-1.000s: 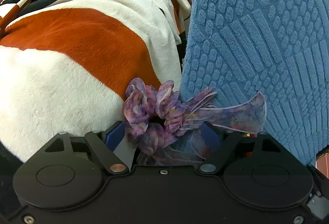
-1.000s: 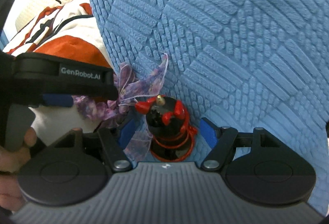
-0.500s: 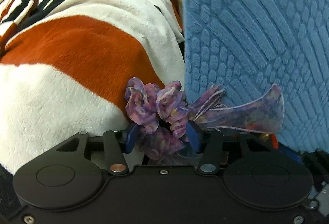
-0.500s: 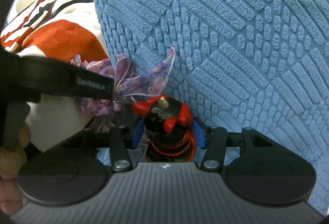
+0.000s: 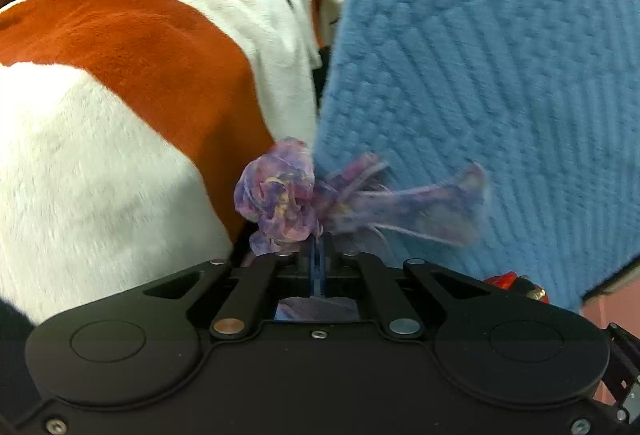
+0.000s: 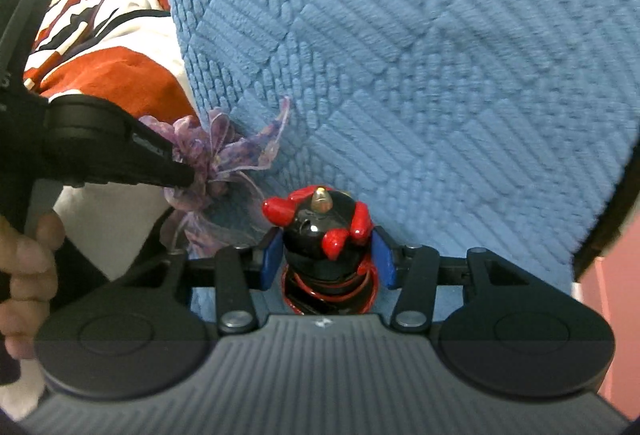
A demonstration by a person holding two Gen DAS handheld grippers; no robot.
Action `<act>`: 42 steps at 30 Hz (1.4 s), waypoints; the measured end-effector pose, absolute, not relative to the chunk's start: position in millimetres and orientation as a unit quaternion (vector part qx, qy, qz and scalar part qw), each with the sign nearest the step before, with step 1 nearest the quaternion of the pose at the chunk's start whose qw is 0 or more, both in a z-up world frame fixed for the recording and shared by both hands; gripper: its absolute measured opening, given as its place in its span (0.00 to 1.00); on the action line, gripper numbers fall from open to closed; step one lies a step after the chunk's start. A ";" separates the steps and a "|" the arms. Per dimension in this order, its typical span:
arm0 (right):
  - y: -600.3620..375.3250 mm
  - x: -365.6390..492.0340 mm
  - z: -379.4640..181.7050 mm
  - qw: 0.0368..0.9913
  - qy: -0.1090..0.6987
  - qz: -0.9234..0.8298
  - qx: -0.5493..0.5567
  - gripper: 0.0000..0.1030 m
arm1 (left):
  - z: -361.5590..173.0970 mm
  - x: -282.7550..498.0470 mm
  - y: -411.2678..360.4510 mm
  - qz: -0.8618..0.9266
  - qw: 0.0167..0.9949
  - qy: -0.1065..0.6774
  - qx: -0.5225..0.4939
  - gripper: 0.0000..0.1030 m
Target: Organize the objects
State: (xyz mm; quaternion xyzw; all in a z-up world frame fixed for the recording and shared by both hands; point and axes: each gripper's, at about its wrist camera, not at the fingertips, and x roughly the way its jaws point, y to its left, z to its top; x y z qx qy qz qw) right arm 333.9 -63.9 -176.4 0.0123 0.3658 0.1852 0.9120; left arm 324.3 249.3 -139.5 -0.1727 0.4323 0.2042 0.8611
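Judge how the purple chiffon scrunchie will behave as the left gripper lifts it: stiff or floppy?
Probably floppy: the scrunchie bunches into soft ruffles ahead of the left gripper, and its sheer tails trail loose over the blue mat. It looks very light. Pinched thin between fully closed jaws, the gauzy fabric could slip or snag.

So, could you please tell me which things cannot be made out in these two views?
- Left wrist view: the purple scrunchie and its ribbon tails are motion-blurred; the left claw body hides its lower part.
- Left wrist view: the red and black figurine shows only as a sliver behind the claw body.
- Right wrist view: the figurine's base is hidden by the right claw body.
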 end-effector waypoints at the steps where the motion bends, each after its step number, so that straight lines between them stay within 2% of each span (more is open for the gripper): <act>1: -68.0 328.0 -174.8 0.913 0.366 0.183 0.010 0.49 | -137.7 321.1 246.0 0.197 0.863 0.430 -0.176 0.01; 10: -98.7 277.9 -157.2 0.917 0.359 0.174 -0.004 0.49 | -122.3 277.5 209.1 0.130 0.873 0.414 -0.222 0.01; 23: -135.0 198.3 -159.5 0.908 0.372 0.187 -0.038 0.49 | -129.0 231.7 126.5 0.072 0.867 0.451 -0.198 0.01; 31: -146.9 177.9 -162.2 0.894 0.408 0.186 -0.009 0.49 | -139.4 198.0 105.2 0.070 0.852 0.472 -0.214 0.02; 33: -148.5 173.3 -165.1 0.889 0.419 0.184 -0.008 0.50 | -142.5 194.7 106.8 0.069 0.846 0.477 -0.229 0.11; 34: -148.9 171.8 -166.3 0.887 0.424 0.184 -0.007 0.50 | -142.0 191.8 108.2 0.067 0.844 0.475 -0.238 0.13; 35: -148.6 171.1 -167.5 0.885 0.428 0.184 -0.007 0.50 | -141.3 190.9 109.0 0.068 0.844 0.474 -0.242 0.21; 36: -147.7 170.4 -167.9 0.883 0.431 0.184 -0.007 0.50 | -139.8 189.7 110.0 0.069 0.844 0.472 -0.245 0.36; 38: -146.1 167.7 -169.6 0.885 0.427 0.185 -0.010 0.50 | -137.7 187.5 112.0 0.072 0.849 0.461 -0.248 0.52; 42: -147.1 165.3 -175.4 0.888 0.425 0.177 -0.017 0.50 | -135.5 191.2 118.3 0.078 0.853 0.449 -0.255 0.57</act>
